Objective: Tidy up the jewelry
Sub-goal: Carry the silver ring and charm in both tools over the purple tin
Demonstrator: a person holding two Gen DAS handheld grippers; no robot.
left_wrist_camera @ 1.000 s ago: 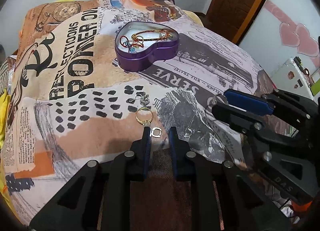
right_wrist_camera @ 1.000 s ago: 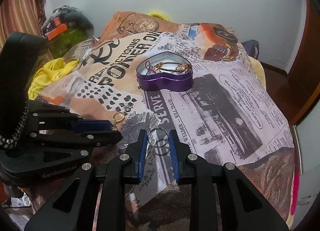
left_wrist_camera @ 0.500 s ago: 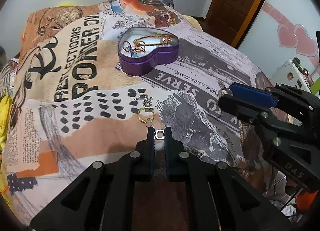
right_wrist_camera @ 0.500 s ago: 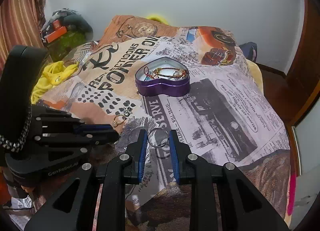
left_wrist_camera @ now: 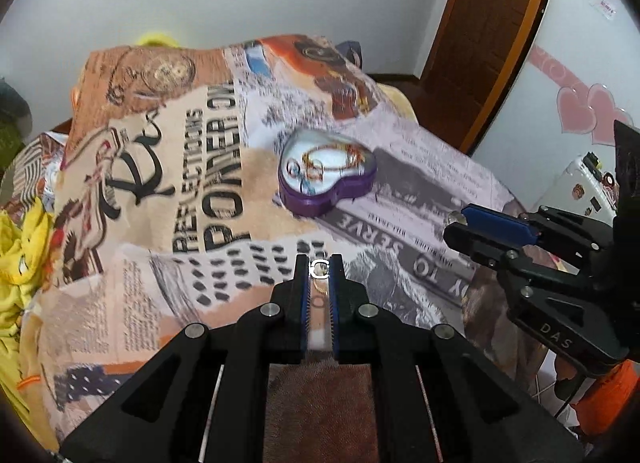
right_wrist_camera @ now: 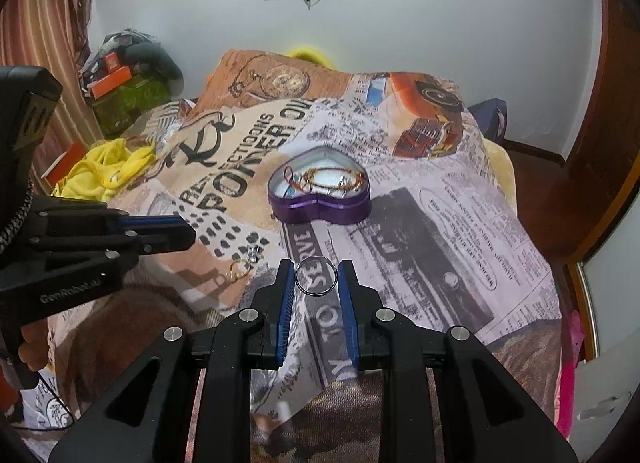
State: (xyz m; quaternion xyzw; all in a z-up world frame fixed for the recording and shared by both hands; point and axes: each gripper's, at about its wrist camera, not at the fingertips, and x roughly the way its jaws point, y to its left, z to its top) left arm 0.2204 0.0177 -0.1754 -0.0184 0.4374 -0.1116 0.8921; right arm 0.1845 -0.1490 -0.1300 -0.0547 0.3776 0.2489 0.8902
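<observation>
Pinching small silver clasp-like charm (left_wrist_camera: 319,268) in left gripper (left_wrist_camera: 319,269), large silver ring (right_wrist_camera: 316,275) in right gripper (right_wrist_camera: 316,277); risking slip before reaching purple heart-shaped tin (right_wrist_camera: 320,205).

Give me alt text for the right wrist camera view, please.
The right gripper holds a thin silver ring above a newspaper-print bedspread. Beyond sits an open purple heart-shaped tin containing bracelets; the left gripper is at left, near a gold ring on the fabric.
</observation>
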